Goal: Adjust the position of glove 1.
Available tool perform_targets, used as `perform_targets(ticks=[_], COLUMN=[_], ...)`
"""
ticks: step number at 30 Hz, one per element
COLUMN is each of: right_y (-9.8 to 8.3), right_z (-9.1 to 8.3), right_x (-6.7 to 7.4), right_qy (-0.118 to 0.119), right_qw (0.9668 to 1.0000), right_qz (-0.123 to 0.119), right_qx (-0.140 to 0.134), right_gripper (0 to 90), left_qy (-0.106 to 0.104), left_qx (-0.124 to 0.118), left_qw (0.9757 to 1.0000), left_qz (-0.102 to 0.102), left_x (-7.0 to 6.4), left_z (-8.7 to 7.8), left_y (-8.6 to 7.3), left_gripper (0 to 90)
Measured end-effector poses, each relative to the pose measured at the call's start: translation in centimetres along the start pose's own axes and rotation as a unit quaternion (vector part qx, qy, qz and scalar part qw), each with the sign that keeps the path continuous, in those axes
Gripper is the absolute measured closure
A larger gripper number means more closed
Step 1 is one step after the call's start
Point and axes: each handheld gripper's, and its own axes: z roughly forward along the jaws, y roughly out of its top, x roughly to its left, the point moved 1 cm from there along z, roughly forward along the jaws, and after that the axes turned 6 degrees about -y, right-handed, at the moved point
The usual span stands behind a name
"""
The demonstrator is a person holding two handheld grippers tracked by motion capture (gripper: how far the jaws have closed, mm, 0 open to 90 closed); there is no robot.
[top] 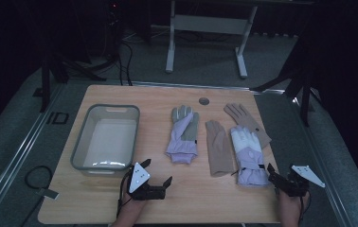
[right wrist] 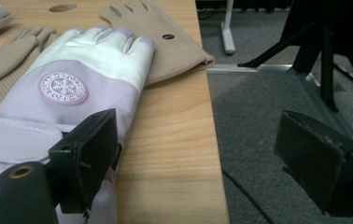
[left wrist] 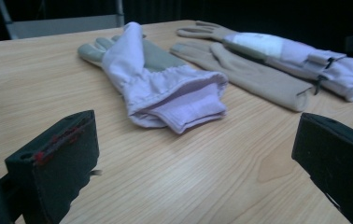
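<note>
Gloves are the job here, looks like: four of them lie on the wooden table [top: 120, 198] to the right of the grey bin [top: 105, 137], which sits empty at the table's left. Closest to the bin is a lilac glove with grey palm [top: 183, 135], then a tan glove [top: 217, 149], then a white-and-lilac ski glove [top: 249, 156] lying partly over a second tan glove [top: 248, 122]. Left gripper [top: 160, 189] hovers just right of the bin's near corner, jaws spread wide with nothing between them. Right gripper [top: 274, 176] sits at the ski glove's cuff, also spread and empty. My worry: a grab at that ski glove could drag the tan one beneath along, or nudge it over the table's right edge, since it already lies close to it. Right gripper view makes that obvious, with carpet right past the table edge plus a snowflake badge [right wrist: 62, 87] on the ski glove, which the high view blurs out. Left gripper view shows the lilac glove's ribbed inner cuff [left wrist: 188, 109] poking out.
</note>
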Motion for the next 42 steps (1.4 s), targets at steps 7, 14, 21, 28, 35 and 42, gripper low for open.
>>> perform_targets(ticks=[7,14,21,28,35,42], right_y=[0.1,2.3,6.0,9.7,12.7,15.1], right_z=[0.3,-0.5,-1.5,-1.4,-1.0,-0.8], right_x=[0.3,0.2,1.5,3.1,4.6,6.6], right_qy=[-0.012,0.012,0.005,0.072,0.09,0.09], right_qw=[0.9993,0.9986,0.9993,0.9965,0.9956,0.9954], right_qz=[-0.02,-0.002,-0.028,-0.027,0.005,-0.032], right_qx=[0.028,0.051,0.026,0.033,0.025,0.008], right_gripper=[13.2,12.0,10.2,13.2,11.2,10.5], left_qy=[0.003,-0.003,-0.003,-0.006,-0.007,-0.007], left_qx=[0.008,0.012,0.016,0.017,0.019,0.022], left_qw=[0.9999,0.9999,0.9998,0.9998,0.9998,0.9997], left_qz=[0.01,0.006,0.011,0.007,0.007,0.01], left_x=[-0.1,0.0,-0.1,0.0,0.0,0.0], left_z=[0.1,0.1,0.2,0.2,0.2,0.3], left_y=[0.0,0.1,0.1,0.1,0.1,0.1], left_gripper=[0.9,0.9,0.9,0.9,0.9,0.9])
